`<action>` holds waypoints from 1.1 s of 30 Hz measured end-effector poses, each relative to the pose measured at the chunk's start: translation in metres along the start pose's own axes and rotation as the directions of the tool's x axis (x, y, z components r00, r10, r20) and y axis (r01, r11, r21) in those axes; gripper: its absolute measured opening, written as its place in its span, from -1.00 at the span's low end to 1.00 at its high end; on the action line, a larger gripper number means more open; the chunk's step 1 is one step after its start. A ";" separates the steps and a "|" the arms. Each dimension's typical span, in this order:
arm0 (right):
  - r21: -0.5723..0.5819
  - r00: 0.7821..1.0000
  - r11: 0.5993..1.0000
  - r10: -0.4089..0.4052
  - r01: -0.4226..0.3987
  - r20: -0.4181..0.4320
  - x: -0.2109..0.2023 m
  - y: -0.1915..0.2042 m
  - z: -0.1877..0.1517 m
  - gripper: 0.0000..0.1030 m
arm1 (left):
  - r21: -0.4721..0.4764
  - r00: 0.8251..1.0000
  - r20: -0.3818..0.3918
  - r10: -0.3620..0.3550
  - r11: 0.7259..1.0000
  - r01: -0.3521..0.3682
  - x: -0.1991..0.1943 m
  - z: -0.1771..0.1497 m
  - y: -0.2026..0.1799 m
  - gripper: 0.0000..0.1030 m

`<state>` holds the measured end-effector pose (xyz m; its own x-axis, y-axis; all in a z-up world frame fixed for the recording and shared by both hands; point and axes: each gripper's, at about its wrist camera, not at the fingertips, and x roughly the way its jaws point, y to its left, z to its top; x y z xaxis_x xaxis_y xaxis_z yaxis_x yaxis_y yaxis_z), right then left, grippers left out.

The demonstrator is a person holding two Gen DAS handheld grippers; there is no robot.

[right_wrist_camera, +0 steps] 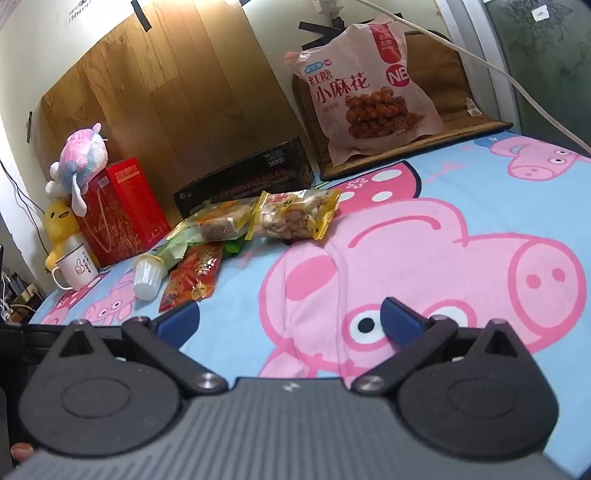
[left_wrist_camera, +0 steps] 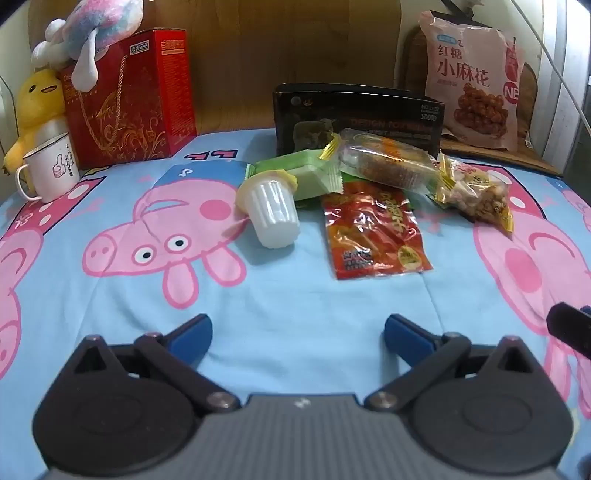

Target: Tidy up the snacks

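Observation:
A pile of snacks lies on the cartoon-pig sheet: a white jelly cup (left_wrist_camera: pixel 271 212) on its side, a green packet (left_wrist_camera: pixel 306 173), a red packet (left_wrist_camera: pixel 375 230), a clear-wrapped cake (left_wrist_camera: pixel 388 160) and a nut packet (left_wrist_camera: pixel 474 194). My left gripper (left_wrist_camera: pixel 297 334) is open and empty, well in front of them. In the right wrist view the same jelly cup (right_wrist_camera: pixel 147 277), red packet (right_wrist_camera: pixel 194 275), cake (right_wrist_camera: pixel 221 225) and nut packet (right_wrist_camera: pixel 293 216) lie to the far left. My right gripper (right_wrist_camera: pixel 290 319) is open and empty above the sheet.
A black box (left_wrist_camera: pixel 356 116) stands behind the snacks. A red gift box (left_wrist_camera: pixel 135 99) with plush toys (left_wrist_camera: pixel 92 33), a yellow duck (left_wrist_camera: pixel 35 110) and a white mug (left_wrist_camera: pixel 50 170) are at the back left. A large pink snack bag (left_wrist_camera: pixel 474 79) leans at the back right.

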<state>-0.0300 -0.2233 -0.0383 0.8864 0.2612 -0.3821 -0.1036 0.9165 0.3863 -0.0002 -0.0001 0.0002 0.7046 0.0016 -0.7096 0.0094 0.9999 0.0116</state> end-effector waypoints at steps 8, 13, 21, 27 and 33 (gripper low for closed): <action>-0.023 1.000 1.000 -0.006 0.006 -0.010 0.001 -0.001 -0.004 1.00 | 0.000 0.999 0.025 -0.042 0.999 0.042 -0.004 -0.006 0.007 1.00; -0.137 0.999 0.990 0.033 -0.038 -0.034 0.001 0.014 0.015 0.39 | -0.047 0.991 0.068 -0.115 0.992 0.118 -0.015 -0.005 0.032 0.97; -0.121 0.977 0.972 0.193 -0.204 -0.095 0.067 0.034 0.102 0.16 | -0.141 0.982 0.170 -0.086 0.984 0.111 -0.033 0.015 0.084 0.64; -0.132 0.962 0.977 0.134 -0.169 -0.240 0.176 0.037 0.142 0.17 | -0.140 0.976 0.181 -0.125 0.979 0.151 -0.039 0.012 0.095 0.49; -0.101 0.858 0.926 0.293 -0.365 -0.422 0.183 0.040 0.117 0.16 | -0.146 0.965 0.218 -0.146 0.973 0.180 -0.046 0.009 0.109 0.43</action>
<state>0.1811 -0.1747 0.0053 0.5403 0.6201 -0.5688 -0.4649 0.7834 0.4125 -0.0254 0.1082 0.0406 0.8331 -0.1472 -0.5332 0.0323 0.9752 -0.2188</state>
